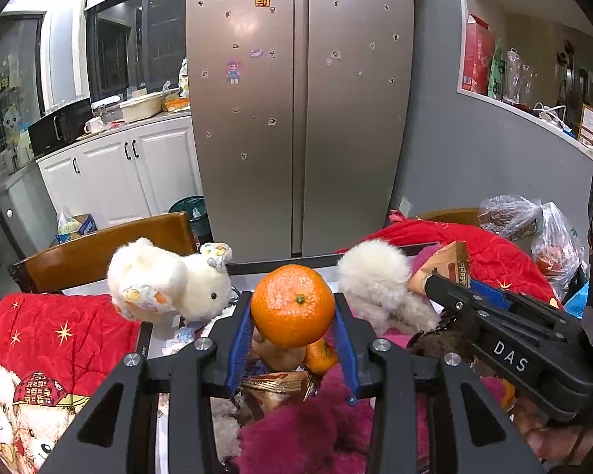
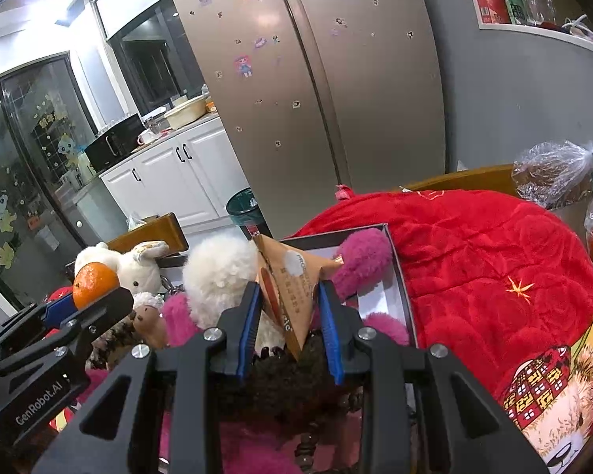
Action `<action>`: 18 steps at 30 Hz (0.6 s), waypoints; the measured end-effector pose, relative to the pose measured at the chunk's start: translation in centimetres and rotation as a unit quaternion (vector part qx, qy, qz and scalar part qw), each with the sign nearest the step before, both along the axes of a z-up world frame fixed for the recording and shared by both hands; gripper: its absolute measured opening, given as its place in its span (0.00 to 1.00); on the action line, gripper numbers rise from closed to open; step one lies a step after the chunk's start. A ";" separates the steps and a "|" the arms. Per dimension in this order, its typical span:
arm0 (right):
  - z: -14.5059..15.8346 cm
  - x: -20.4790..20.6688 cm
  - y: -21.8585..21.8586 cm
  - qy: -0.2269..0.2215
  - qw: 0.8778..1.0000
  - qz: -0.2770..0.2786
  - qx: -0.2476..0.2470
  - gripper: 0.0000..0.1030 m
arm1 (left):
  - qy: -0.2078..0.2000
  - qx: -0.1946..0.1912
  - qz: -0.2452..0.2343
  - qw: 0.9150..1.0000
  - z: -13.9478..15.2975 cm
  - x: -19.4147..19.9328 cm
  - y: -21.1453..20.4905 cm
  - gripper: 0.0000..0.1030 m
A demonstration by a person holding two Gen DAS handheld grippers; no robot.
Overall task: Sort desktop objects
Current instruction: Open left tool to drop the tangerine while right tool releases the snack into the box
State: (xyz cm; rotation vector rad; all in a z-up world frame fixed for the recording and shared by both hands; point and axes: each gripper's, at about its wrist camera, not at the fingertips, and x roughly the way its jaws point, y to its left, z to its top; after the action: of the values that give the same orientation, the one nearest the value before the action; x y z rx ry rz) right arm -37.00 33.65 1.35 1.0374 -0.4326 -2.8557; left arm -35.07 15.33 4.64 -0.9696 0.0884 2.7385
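Observation:
My left gripper [image 1: 292,316] is shut on an orange mandarin [image 1: 292,305], held above a pile of toys and snacks; the same fruit [image 2: 94,283] shows at the left of the right wrist view. My right gripper [image 2: 289,308] is shut on a tan snack packet [image 2: 292,288], lifted over a dark furry toy [image 2: 280,391]. In the left wrist view that packet [image 1: 444,264] sticks out past the right gripper's tip. A white plush rabbit [image 1: 170,286] sits left of the mandarin. Below it lie a second mandarin [image 1: 321,357] and a brown wrapped snack [image 1: 274,389].
A white fluffy toy [image 2: 217,276] and magenta plush [image 2: 361,256] fill a shallow box [image 2: 399,276]. Red cushions [image 2: 494,276] [image 1: 39,339] flank the pile. Wooden chair backs [image 1: 99,249], plastic bags [image 1: 533,229], a fridge [image 1: 296,98] and white cabinets [image 1: 130,173] stand behind.

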 end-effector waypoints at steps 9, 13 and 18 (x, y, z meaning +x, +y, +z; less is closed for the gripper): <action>-0.1 0.1 -0.7 0.002 1.000 0.000 0.021 0.29 | 0.005 0.000 -0.004 1.000 0.2 0.4 0.1 0.38; -0.2 0.1 -0.7 0.000 1.000 0.002 0.021 0.29 | 0.011 0.003 -0.006 1.000 0.6 0.8 0.1 0.38; -0.3 0.1 -0.5 -0.001 1.000 0.000 0.016 0.29 | 0.024 0.002 -0.006 1.000 1.3 1.3 0.3 0.38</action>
State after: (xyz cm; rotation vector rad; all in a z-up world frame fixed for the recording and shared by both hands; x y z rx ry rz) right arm -36.87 33.19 1.06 1.0442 -0.3873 -2.8706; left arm -33.80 15.61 5.93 -0.9007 0.0975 2.7495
